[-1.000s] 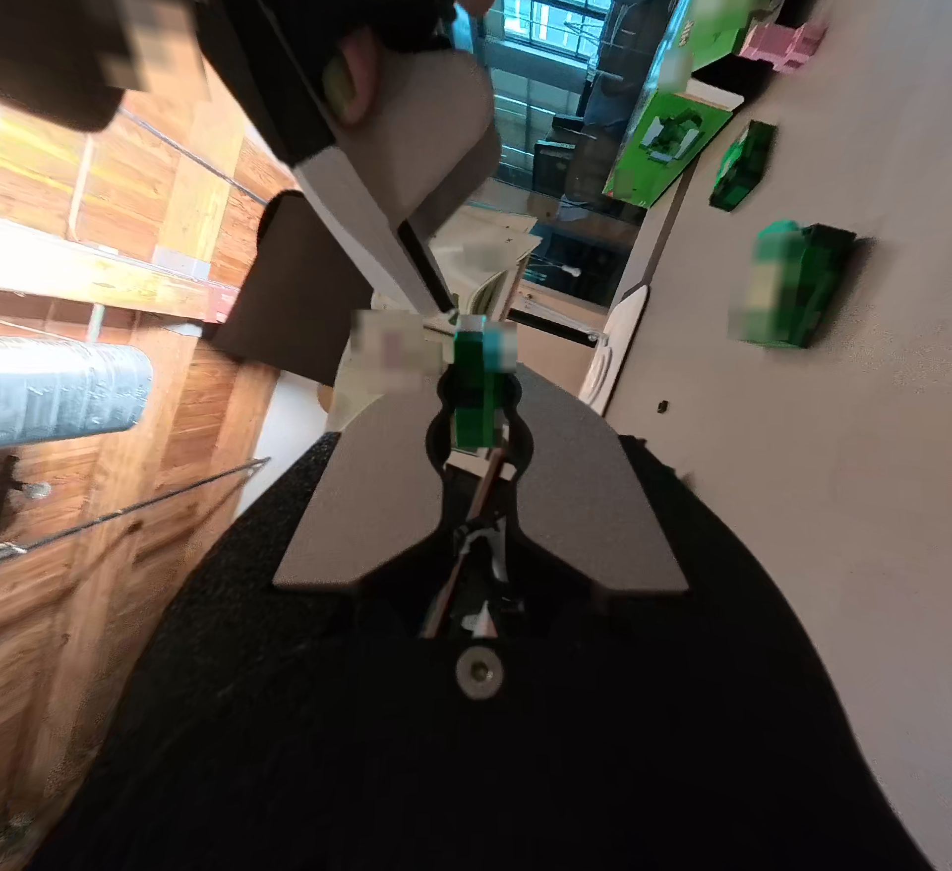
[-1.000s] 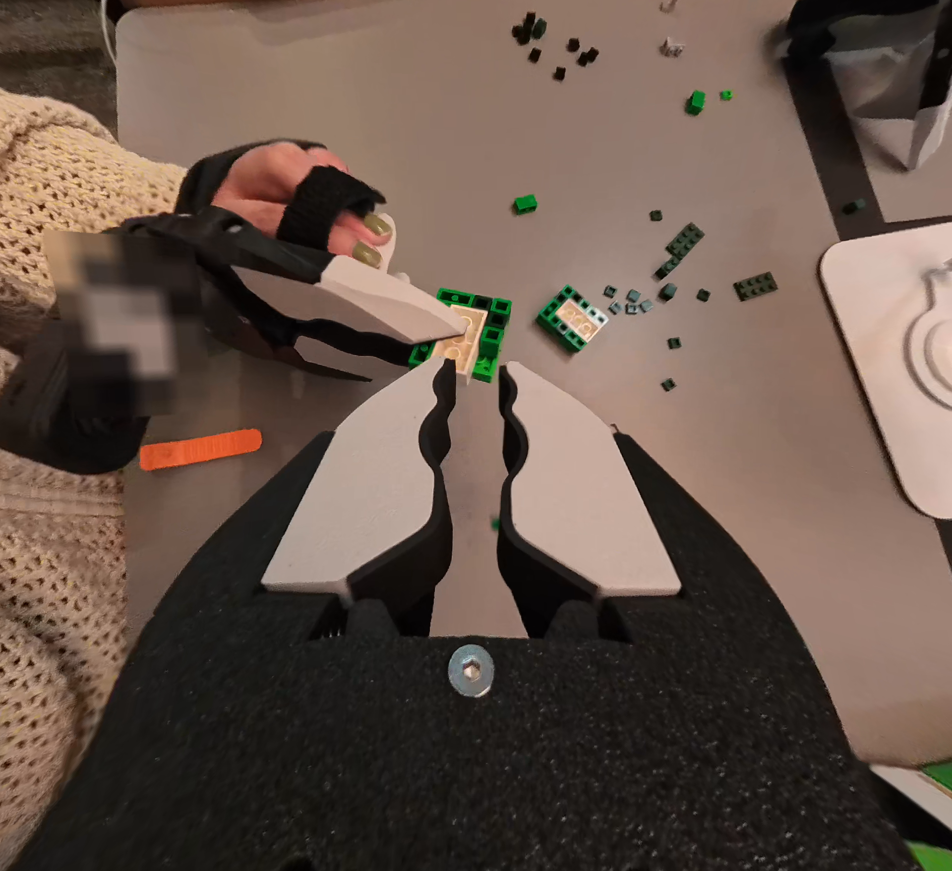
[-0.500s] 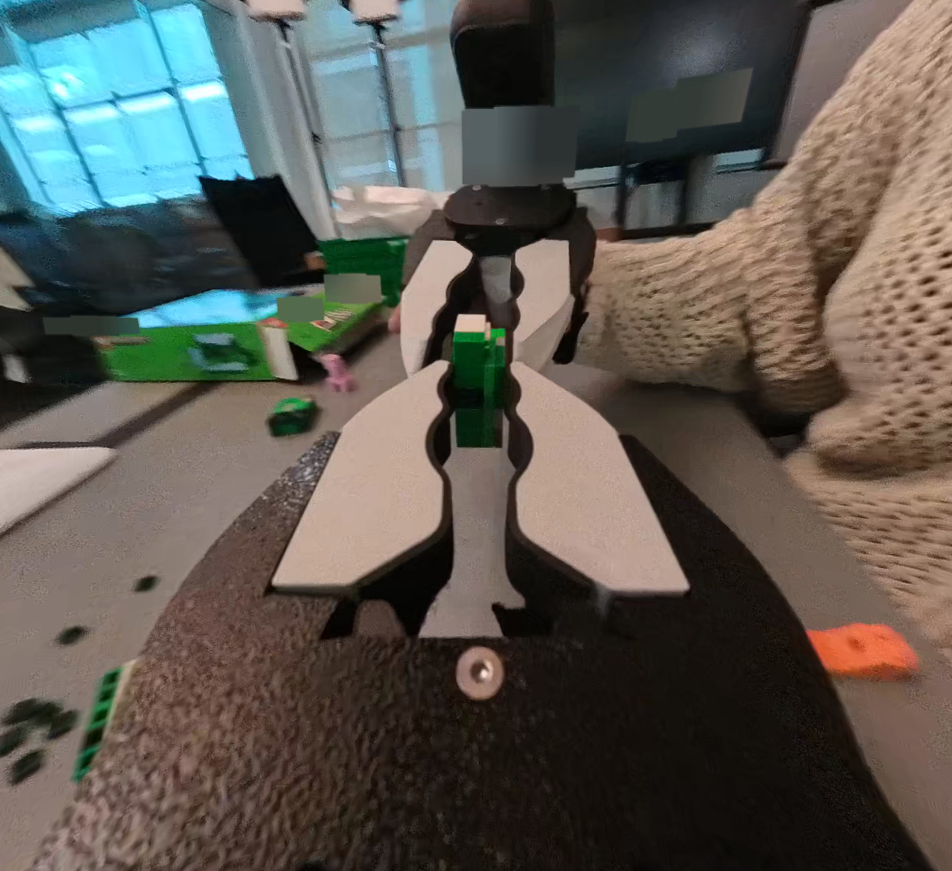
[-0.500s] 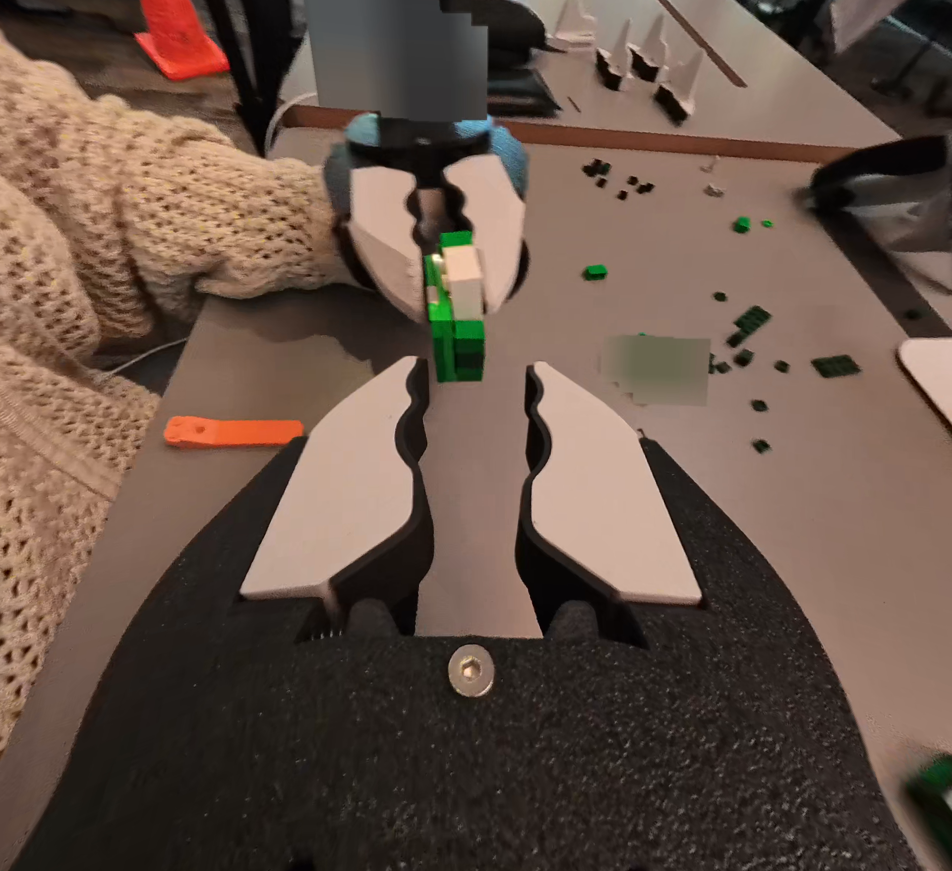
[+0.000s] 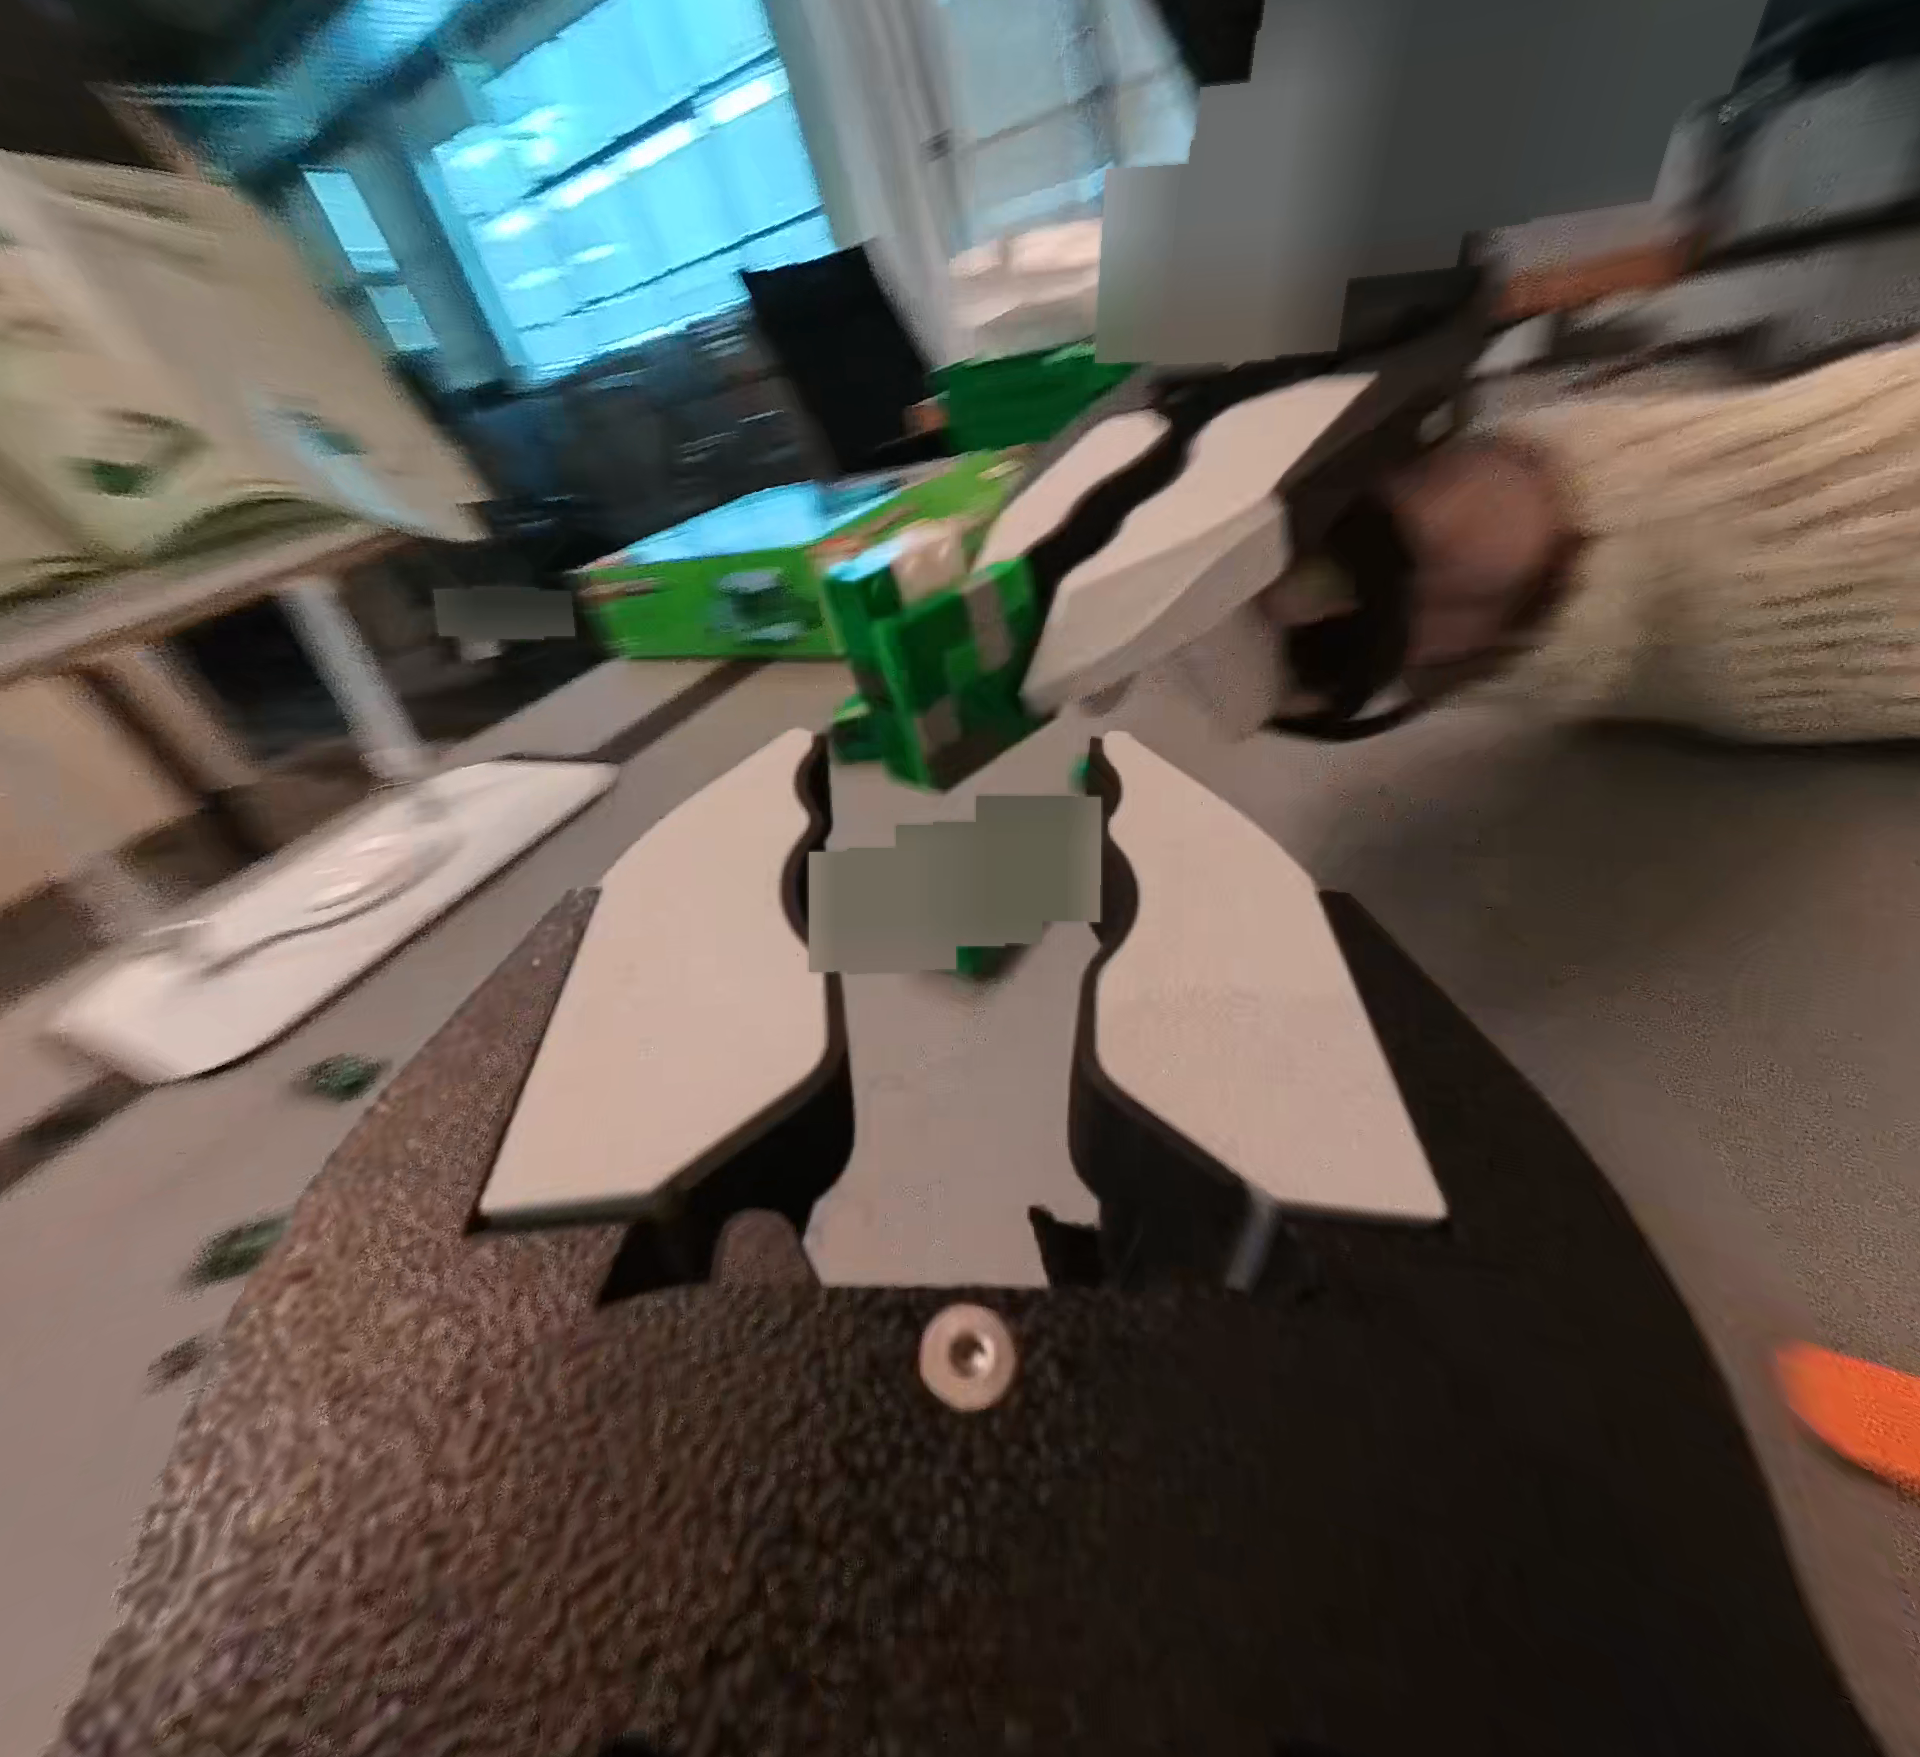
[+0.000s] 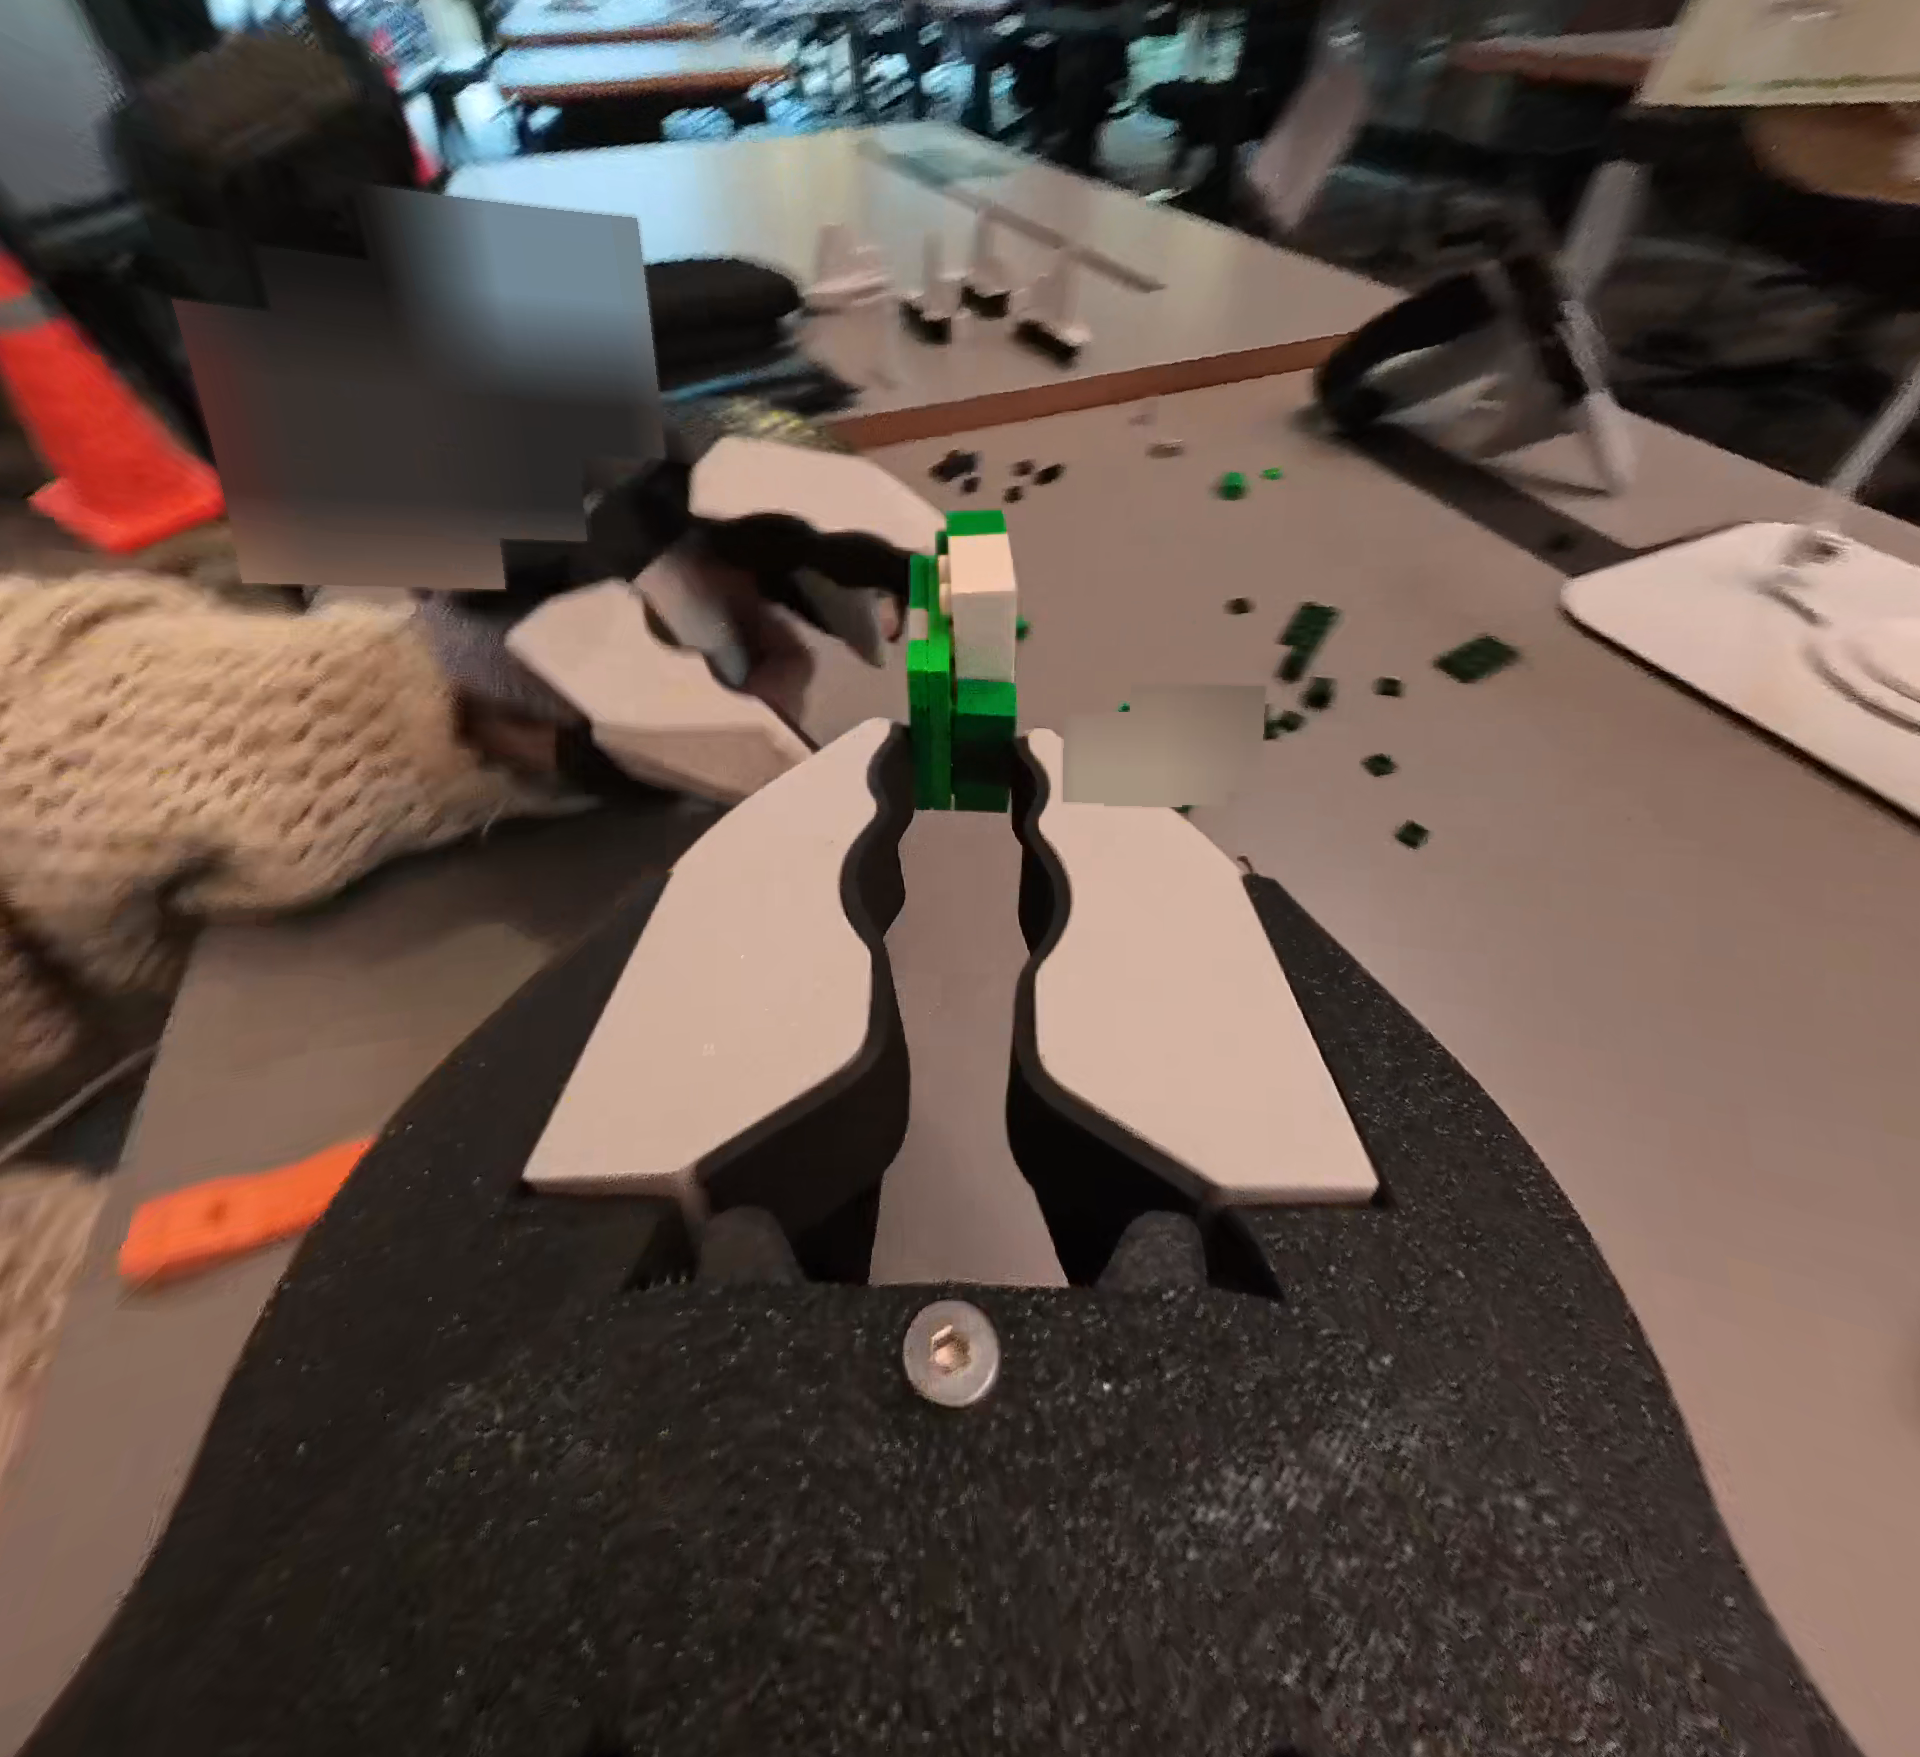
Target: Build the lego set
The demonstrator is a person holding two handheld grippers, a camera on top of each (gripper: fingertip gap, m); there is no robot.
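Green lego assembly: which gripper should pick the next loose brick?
Left, probably. The left gripper has its fingers open and empty, while the right gripper is shut on the green assembly. Loose bricks lie on the table.

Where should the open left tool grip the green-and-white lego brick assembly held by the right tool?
Probably the free upper end, at the white brick, closing the left tool on its flat side faces from opposite the right tool, which clamps the lower green end of the upright green-and-white lego brick assembly.
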